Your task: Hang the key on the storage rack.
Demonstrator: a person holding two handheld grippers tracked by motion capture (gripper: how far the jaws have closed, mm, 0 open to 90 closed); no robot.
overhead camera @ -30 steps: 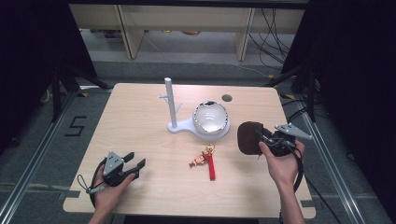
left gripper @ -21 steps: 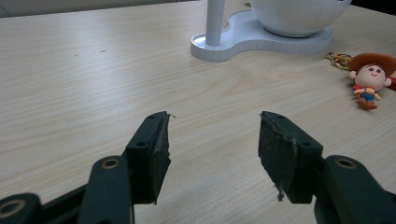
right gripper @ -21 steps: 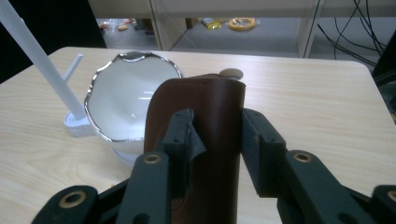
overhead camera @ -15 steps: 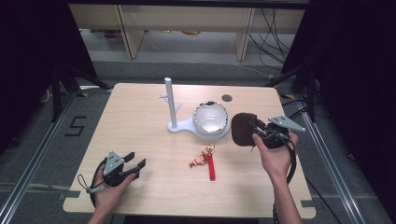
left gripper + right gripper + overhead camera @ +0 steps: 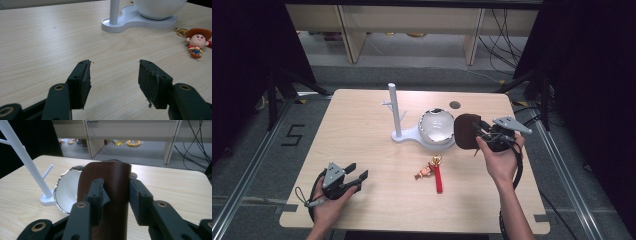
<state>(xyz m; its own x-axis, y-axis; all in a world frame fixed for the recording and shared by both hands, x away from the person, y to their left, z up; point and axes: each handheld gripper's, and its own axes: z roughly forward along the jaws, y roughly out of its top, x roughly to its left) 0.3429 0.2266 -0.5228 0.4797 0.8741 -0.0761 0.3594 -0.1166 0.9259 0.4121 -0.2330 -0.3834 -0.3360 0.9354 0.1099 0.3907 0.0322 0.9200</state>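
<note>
A brown leather case (image 5: 465, 131) (image 5: 110, 177) hangs above the table's right side, just right of the white bowl (image 5: 438, 127) (image 5: 66, 191). My right gripper (image 5: 477, 135) (image 5: 116, 185) is shut on it, one jaw on each side. The bowl sits on a white base with an upright post (image 5: 394, 110) (image 5: 25, 157) (image 5: 113, 12). My left gripper (image 5: 357, 171) (image 5: 114, 67) rests low near the front left edge, open, with nothing between its jaws. A cowboy figure keychain (image 5: 424, 172) (image 5: 197, 40) with a red strap (image 5: 438, 180) lies in front of the bowl.
The wooden table (image 5: 362, 130) has a round hole (image 5: 455, 105) behind the bowl. Short pegs stick out from the post. Dark frame legs and cables stand beyond the table's far and right edges.
My right gripper has carried the brown case to the left and a little up, closer to the bowl. The left gripper has stayed in place.
</note>
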